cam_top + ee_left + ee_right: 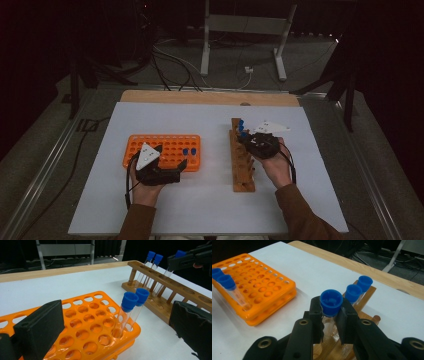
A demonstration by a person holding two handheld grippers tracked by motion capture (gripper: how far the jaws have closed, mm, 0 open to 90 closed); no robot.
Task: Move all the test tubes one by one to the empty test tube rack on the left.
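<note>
My right gripper [331,313] is shut on a clear tube with a blue cap [331,302], just below the cap. The tube leans over the wooden rack [243,167], and its lower end reaches a hole behind two capped tubes [357,288] standing at the rack's far end. From the left gripper view, the right gripper [186,258] and its held tube [168,272] show at the upper right. My left gripper [117,312] stands open at the near right corner of the orange rack [160,146]. Two blue-capped tubes [132,305] stand in that corner, between its jaws but untouched.
Both racks sit on a white sheet [210,210] over a wooden table [210,96]. Most holes of the orange rack are unfilled, as are the nearer holes of the wooden rack. Cables and a metal stand [245,40] lie on the floor beyond the table.
</note>
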